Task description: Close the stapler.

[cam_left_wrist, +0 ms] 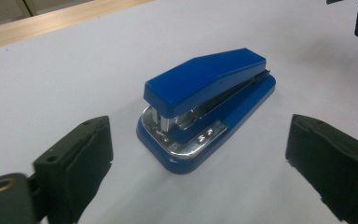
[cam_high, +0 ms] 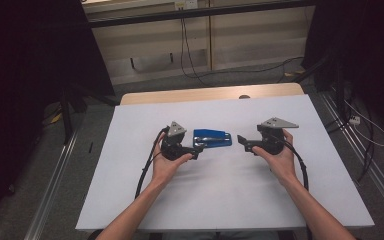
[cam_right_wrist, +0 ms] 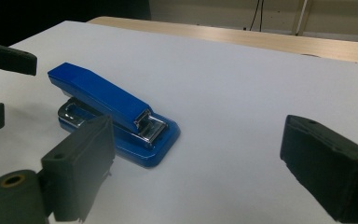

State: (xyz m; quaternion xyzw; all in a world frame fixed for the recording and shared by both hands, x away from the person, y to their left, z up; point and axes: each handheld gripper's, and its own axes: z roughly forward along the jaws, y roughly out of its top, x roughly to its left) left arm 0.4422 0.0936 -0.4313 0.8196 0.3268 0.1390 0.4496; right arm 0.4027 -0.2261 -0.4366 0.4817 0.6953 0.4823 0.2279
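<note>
Nearest the person, two bare forearms come up over the white table top (cam_high: pixel 220 200); the left hand (cam_high: pixel 166 162) carries the left gripper (cam_high: pixel 196 152), whose black jaws stand spread wide with nothing between them, and the right hand (cam_high: pixel 279 159) carries the right gripper (cam_high: pixel 242 141), its jaws likewise parted and holding nothing; both point inward, toward one another.

Between them, at the middle of the table, lies the small blue plastic stapler with a chromed metal mouth (cam_high: pixel 212 137); it sits flat on its base, long axis running across the table, touched by neither gripper; the left gripper is just beside one end, the right one a little apart from the other; in the left gripper view the stapler (cam_left_wrist: pixel 205 105) lies ahead, between the open jaws but beyond them.

This looks like the approach before a grasp; the next move probably calls for the left gripper to slide forward until its pads flank the blue body, then close squarely across the sides so the smooth casing does not twist out.

Farther off, a pale wooden table edge (cam_high: pixel 210 93) borders the white surface; beyond it, cables (cam_high: pixel 187 45) hang against a light wall.
</note>
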